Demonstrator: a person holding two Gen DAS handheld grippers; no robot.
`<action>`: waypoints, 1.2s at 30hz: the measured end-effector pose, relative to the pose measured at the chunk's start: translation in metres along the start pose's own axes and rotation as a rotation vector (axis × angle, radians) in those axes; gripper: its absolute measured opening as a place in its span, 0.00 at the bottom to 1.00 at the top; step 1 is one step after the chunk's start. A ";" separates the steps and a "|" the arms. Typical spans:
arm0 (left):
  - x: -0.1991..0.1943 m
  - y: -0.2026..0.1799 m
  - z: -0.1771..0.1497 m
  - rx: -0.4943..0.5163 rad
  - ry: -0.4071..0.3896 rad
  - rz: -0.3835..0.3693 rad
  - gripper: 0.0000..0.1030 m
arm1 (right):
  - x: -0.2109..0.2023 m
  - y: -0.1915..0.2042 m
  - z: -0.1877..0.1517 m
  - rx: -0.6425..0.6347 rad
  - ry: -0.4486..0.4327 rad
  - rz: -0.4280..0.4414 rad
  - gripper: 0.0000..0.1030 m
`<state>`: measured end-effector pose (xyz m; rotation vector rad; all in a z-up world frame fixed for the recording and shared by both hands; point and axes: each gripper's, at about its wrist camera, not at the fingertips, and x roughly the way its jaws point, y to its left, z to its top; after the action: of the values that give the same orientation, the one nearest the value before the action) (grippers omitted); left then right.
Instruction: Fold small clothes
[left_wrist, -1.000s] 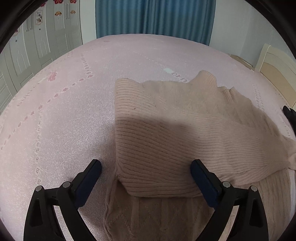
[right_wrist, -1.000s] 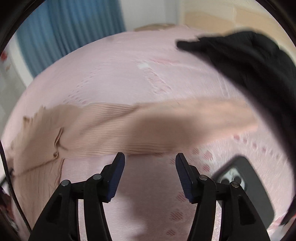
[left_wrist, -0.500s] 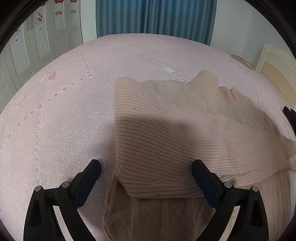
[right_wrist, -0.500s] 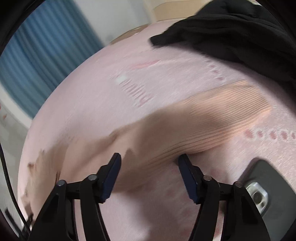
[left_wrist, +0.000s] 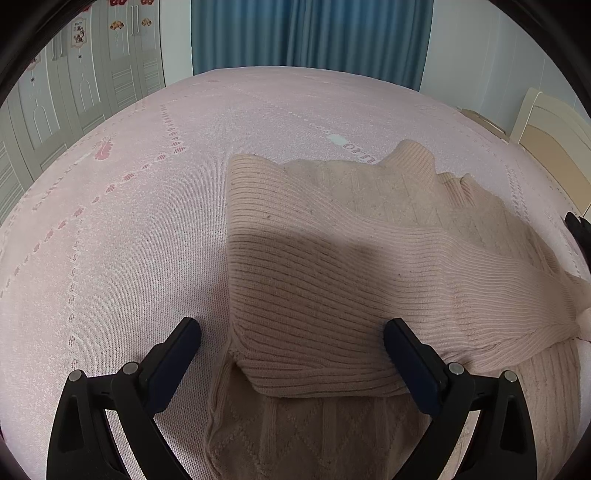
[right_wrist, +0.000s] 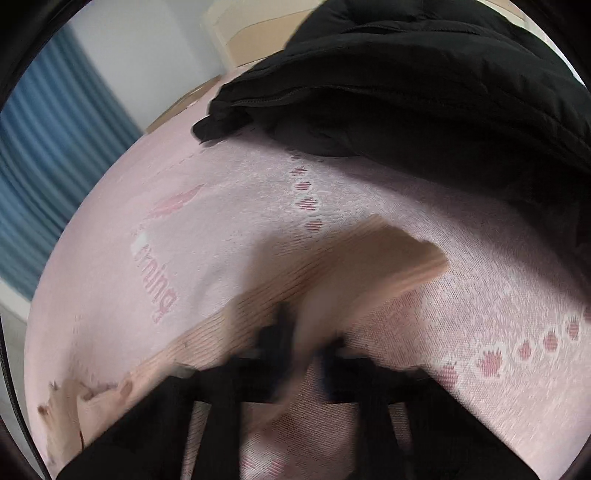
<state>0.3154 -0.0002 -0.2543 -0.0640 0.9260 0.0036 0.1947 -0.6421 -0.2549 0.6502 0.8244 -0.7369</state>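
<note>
Bed (left_wrist: 129, 240): pink cover, carrying everything. Black jacket (right_wrist: 424, 92): lying at far edge. Sweater (left_wrist: 351, 277): lying on bed, one sleeve folded across. Left tool (left_wrist: 291, 362): hovering wide open, holding nothing. Right tool (right_wrist: 310, 343): blurred, closing on other sleeve (right_wrist: 369, 266).

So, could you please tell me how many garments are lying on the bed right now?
2. The beige ribbed sweater lies on the pink bedspread with one sleeve between the right claw's fingers. The black jacket lies heaped beyond it. Others may lie out of view.
</note>
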 end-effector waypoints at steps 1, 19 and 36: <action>0.000 0.000 0.000 0.001 0.000 0.001 0.99 | -0.005 0.003 0.000 -0.020 -0.014 -0.005 0.06; -0.051 0.056 -0.016 -0.119 0.024 -0.086 0.97 | -0.184 0.217 -0.062 -0.565 -0.294 0.103 0.06; -0.105 0.166 -0.055 -0.219 0.005 -0.043 0.97 | -0.212 0.445 -0.281 -0.825 0.006 0.579 0.45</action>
<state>0.2038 0.1652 -0.2125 -0.2872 0.9263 0.0656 0.3302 -0.1059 -0.1279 0.1162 0.8043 0.1533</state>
